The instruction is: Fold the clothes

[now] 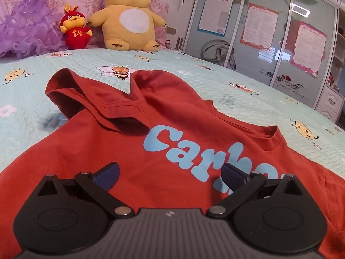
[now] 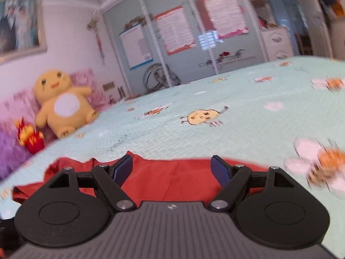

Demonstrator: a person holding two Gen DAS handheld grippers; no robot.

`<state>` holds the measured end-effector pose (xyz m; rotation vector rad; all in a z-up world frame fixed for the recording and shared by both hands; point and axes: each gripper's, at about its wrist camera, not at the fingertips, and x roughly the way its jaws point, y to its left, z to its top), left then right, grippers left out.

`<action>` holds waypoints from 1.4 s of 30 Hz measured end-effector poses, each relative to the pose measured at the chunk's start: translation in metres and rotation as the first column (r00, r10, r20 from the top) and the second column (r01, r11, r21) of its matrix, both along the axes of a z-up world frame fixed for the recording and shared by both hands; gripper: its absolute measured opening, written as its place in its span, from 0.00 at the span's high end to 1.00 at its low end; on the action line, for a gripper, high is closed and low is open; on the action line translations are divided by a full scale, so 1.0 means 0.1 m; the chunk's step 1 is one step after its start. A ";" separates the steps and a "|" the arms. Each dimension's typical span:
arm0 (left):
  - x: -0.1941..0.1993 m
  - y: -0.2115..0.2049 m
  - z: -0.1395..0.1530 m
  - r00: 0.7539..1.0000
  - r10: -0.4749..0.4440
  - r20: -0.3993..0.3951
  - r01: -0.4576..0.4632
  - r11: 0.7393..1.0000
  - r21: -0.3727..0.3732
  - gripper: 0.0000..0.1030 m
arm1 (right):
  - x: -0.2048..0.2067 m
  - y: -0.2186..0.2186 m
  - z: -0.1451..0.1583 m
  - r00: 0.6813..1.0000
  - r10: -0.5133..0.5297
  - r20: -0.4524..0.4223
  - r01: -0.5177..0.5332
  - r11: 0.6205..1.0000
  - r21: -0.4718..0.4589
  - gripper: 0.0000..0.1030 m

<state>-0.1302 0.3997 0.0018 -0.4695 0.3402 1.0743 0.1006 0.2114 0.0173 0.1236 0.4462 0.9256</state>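
Both wrist views look low and close across the bed (image 1: pixel 248 108), sharing the red shirt (image 1: pixel 151 151) and yellow plush (image 2: pixel 62 103).

The left gripper (image 1: pixel 170 172) hovers over the red shirt (image 1: pixel 133 151), its jaws spread wide with nothing between them. Its blue finger pads (image 1: pixel 108 176) point forward across the shirt's printed chest, one on either side of the lettering, and it cannot be told whether they touch the cloth.

The right gripper (image 2: pixel 171 168) sits at the shirt's (image 2: pixel 170 179) far edge, jaws likewise wide apart and gripping nothing. Its blue finger pads (image 2: pixel 123 169) reach just to that edge, level and pointing ahead. This view is blurred, so contact with the cloth cannot be judged.
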 end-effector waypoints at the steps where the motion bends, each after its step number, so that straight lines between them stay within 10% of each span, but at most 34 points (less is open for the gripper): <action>1: 0.01 0.00 0.00 1.000 0.000 0.002 0.000 1.000 -0.001 0.00 | 0.11 0.16 0.02 1.000 0.024 0.002 -0.024 0.998 -0.051 0.23; 8: 0.02 0.02 -0.01 1.000 0.000 0.021 0.000 1.000 -0.006 0.00 | 0.69 1.10 -0.09 0.984 0.181 -0.006 -0.166 0.889 -0.427 0.23; 13: 0.01 0.02 -0.02 0.999 0.002 0.035 -0.002 1.000 -0.009 0.00 | 0.68 1.23 -0.33 0.965 0.258 -0.058 -0.252 0.834 -0.490 0.26; 15: 0.00 0.02 -0.01 0.999 0.002 0.041 -0.002 1.000 -0.010 0.00 | 0.65 1.22 -0.33 0.962 0.266 -0.060 -0.261 0.839 -0.477 0.37; 17: 0.00 0.03 -0.01 0.999 0.001 0.043 -0.001 1.000 -0.013 0.00 | 0.62 1.23 -0.27 0.966 0.252 -0.051 -0.244 0.842 -0.481 0.86; 18: 0.01 0.03 -0.01 0.999 0.000 0.045 0.000 1.000 -0.014 0.00 | 0.61 1.24 -0.24 0.970 0.241 -0.043 -0.231 0.842 -0.487 0.93; 24: -0.03 0.07 -0.01 0.996 -0.016 0.083 0.019 0.999 -0.034 0.00 | 0.35 1.17 -0.05 0.950 0.128 0.286 0.075 0.792 -0.606 0.94; 28: -0.05 0.10 -0.01 0.994 -0.027 0.108 0.032 0.998 -0.046 0.00 | 0.57 1.07 -0.30 0.991 -0.097 0.091 0.130 0.843 -0.522 0.93; 34: -0.01 0.11 0.00 0.995 -0.032 0.090 0.037 0.998 -0.055 0.00 | 0.46 1.05 -0.42 0.972 -0.199 0.124 0.233 0.876 -0.422 0.86; 36: -0.01 0.13 0.01 0.996 -0.037 0.087 0.042 0.997 -0.065 0.00 | 0.55 0.92 -0.42 0.981 -0.188 0.044 0.191 0.918 -0.348 0.78; 40: 0.00 0.17 0.04 0.995 -0.050 0.082 0.057 0.995 -0.081 0.00 | 0.77 0.66 -0.43 0.987 -0.039 -0.155 0.016 0.989 -0.147 0.28; 42: 0.06 0.31 0.22 0.990 -0.119 0.082 0.122 0.992 -0.033 0.00 | 0.85 0.59 -0.44 0.978 -0.005 -0.211 -0.011 0.997 -0.078 0.26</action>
